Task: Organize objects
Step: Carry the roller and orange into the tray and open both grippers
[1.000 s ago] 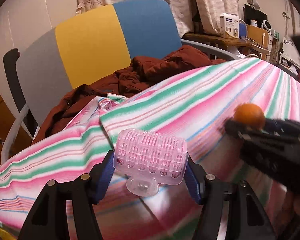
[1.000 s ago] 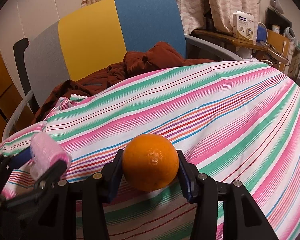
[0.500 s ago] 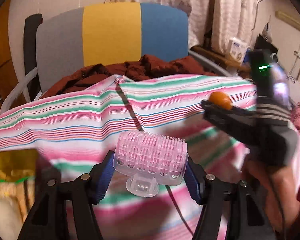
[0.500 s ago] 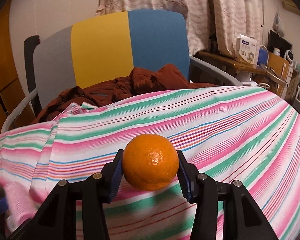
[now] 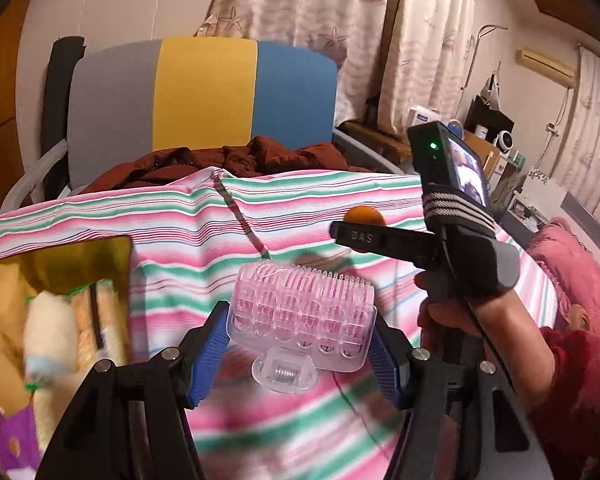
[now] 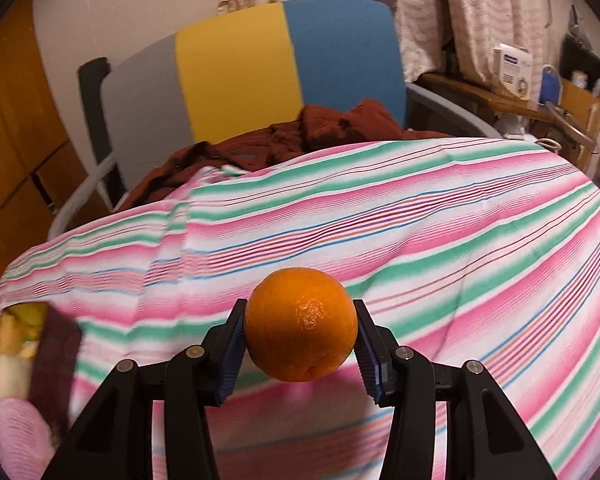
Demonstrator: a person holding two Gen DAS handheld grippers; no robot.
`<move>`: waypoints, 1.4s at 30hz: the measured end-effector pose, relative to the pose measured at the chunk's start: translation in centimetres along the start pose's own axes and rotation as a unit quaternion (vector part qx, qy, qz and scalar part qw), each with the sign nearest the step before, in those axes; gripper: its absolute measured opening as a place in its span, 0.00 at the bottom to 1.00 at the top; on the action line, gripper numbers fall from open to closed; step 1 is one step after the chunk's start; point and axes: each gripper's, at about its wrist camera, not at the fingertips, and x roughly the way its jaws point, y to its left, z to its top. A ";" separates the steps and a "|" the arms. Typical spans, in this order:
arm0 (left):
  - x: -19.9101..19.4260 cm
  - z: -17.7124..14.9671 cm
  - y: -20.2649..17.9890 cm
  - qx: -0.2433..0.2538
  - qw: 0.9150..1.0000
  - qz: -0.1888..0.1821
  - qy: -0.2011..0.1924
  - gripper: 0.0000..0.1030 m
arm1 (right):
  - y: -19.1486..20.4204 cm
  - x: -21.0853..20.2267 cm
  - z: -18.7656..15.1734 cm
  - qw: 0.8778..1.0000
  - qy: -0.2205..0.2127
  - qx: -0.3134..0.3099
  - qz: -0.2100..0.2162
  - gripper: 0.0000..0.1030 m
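Note:
My left gripper (image 5: 300,344) is shut on a clear pink bristled roller (image 5: 302,316), held above the striped cloth (image 5: 320,208). The roller's ends sit against both blue pads. My right gripper (image 6: 300,346) is shut on an orange (image 6: 301,324), also lifted over the striped cloth (image 6: 440,220). In the left wrist view the right gripper (image 5: 360,222) shows to the right with the orange (image 5: 365,215) at its tip, carried by a hand (image 5: 460,316) in a red sleeve. At the lower left lies a yellow-lined box (image 5: 80,256) with soft toys inside.
A chair (image 5: 204,96) with grey, yellow and blue panels stands behind the cloth, with a brown garment (image 5: 236,160) on its seat. A cluttered shelf (image 5: 476,128) is at the right, a red cushion (image 5: 564,248) beside the cloth. The box of toys (image 6: 16,344) shows at the right wrist view's lower left.
Both grippers have risen and swung left with their objects still gripped. The box of toys has come into the left wrist view, and its corner into the right wrist view.

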 end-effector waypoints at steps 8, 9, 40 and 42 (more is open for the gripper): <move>-5.6 -1.8 3.1 -0.017 0.999 0.016 -0.031 0.63 | 6.8 -4.2 -2.3 0.996 0.009 -0.025 0.086 0.48; -6.2 -2.2 3.8 -0.022 0.999 0.023 -0.033 0.63 | 7.8 -4.6 -2.6 0.995 0.009 -0.032 0.095 0.48; -5.8 -6.6 18.0 -0.114 0.986 0.086 0.086 0.65 | 22.7 -3.8 -3.8 0.978 0.060 -0.128 0.154 0.63; -6.3 -7.1 17.8 -0.122 0.984 0.098 0.089 0.67 | 22.2 -4.7 -3.9 0.979 0.054 -0.119 0.159 0.65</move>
